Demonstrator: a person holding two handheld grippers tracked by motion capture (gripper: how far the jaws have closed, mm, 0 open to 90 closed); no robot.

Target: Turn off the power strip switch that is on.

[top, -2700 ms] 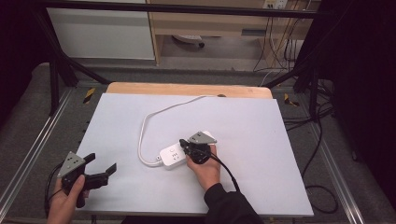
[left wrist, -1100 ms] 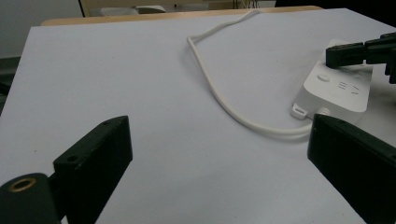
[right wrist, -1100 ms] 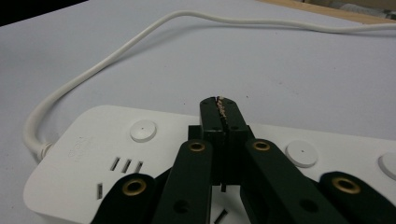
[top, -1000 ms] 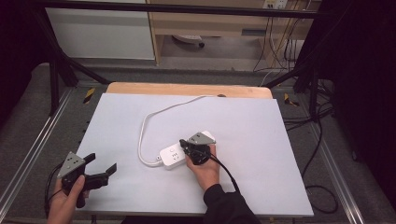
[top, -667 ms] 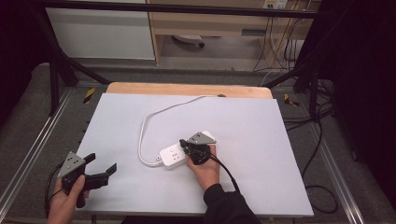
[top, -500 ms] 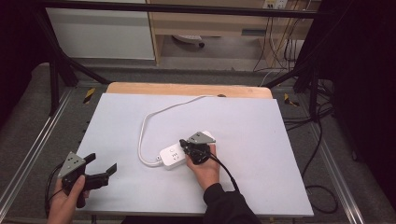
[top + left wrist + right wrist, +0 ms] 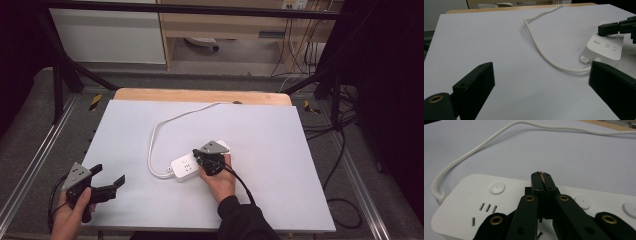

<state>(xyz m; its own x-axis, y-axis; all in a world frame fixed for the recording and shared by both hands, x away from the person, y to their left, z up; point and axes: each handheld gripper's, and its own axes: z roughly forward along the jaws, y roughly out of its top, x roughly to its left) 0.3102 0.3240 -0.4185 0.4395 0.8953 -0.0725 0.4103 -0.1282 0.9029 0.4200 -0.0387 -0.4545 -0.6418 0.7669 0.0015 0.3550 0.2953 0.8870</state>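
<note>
You're pressing the right tool (image 7: 543,178), jaws clenched together on nothing, down over the white power strip (image 7: 187,167) sitting near the desk (image 7: 280,130) middle; it's light, so it risks skidding or tipping if you're pushing off-centre. Your left tool (image 7: 107,181) is hovering released at the near left corner, bracing nothing.

Cables (image 7: 300,35) beyond wooden table edge (image 7: 200,95)

You have one white power strip (image 7: 186,167) at center frame, with one white cord (image 7: 165,125) looping toward the upper middle, one white table (image 7: 280,130), and two grippers: left (image 7: 107,181), right (image 7: 201,159).
</note>
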